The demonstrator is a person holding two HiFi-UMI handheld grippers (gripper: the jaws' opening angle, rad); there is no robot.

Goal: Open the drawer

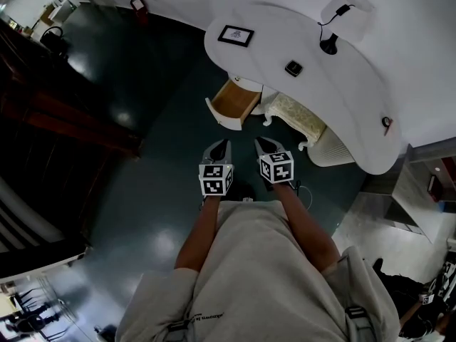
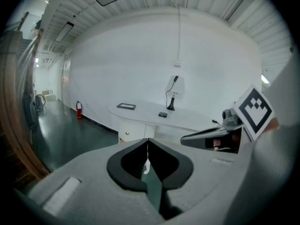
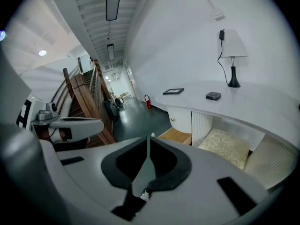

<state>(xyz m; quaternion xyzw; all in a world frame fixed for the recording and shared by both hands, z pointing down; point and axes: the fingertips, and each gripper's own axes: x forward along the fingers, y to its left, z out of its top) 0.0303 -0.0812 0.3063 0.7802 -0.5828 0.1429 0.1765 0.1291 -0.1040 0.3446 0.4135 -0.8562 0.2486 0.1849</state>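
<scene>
The white drawer (image 1: 231,102) stands pulled out from under the curved white desk (image 1: 356,112), its wooden inside showing. The right gripper view shows that wooden inside (image 3: 178,135) just beyond the jaws. My left gripper (image 1: 222,144) and right gripper (image 1: 262,142) hang side by side over the dark floor, a short way in front of the drawer and apart from it. Both are shut with nothing between the jaws, as the left gripper (image 2: 147,140) and the right gripper (image 3: 149,138) show in their own views.
A cushioned stool (image 1: 296,114) sits under the desk, right of the drawer. On the desk are a picture frame (image 1: 236,35), a small black box (image 1: 293,68) and a lamp (image 1: 335,20). A wooden staircase (image 1: 50,112) runs along the left.
</scene>
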